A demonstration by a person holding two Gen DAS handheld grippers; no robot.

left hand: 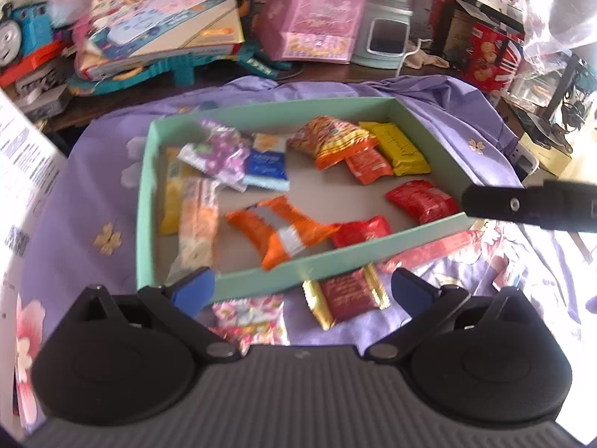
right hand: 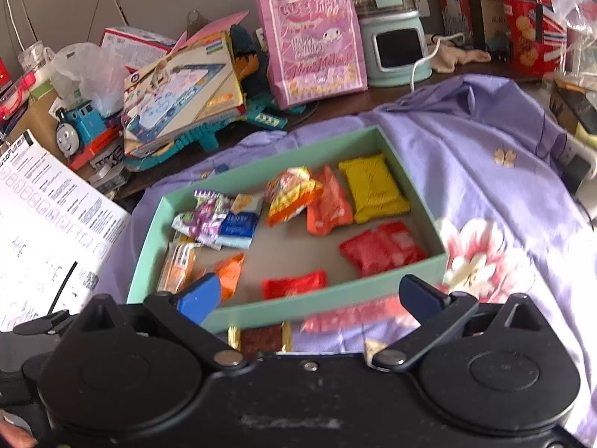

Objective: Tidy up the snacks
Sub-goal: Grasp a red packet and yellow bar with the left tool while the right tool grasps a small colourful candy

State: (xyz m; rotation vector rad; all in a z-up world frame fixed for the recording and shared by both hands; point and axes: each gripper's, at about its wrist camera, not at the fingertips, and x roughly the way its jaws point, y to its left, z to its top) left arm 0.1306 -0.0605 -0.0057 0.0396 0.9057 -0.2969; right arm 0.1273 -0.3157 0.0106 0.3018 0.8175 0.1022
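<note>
A mint green box (left hand: 283, 276) (right hand: 298, 308) sits on a purple floral cloth and holds several snack packets: yellow (left hand: 397, 147), orange (left hand: 280, 229), red (left hand: 421, 199), blue (left hand: 266, 166). On the cloth in front of the box lie a dark red and gold packet (left hand: 345, 295) (right hand: 261, 338), a long red packet (left hand: 433, 248) (right hand: 358, 317) and a pink floral packet (left hand: 250, 317). My left gripper (left hand: 302, 293) is open and empty above the dark red packet. My right gripper (right hand: 308, 298) is open and empty over the box's near wall; one of its fingers (left hand: 522, 205) shows in the left wrist view.
Behind the box stand a pink gift bag (right hand: 311, 41), a pale green appliance (right hand: 395, 48), stacked toy boxes (right hand: 186, 89), a blue toy train (right hand: 78, 127) and a red biscuit tin (right hand: 533, 37). A white printed carton (right hand: 44, 231) stands at the left.
</note>
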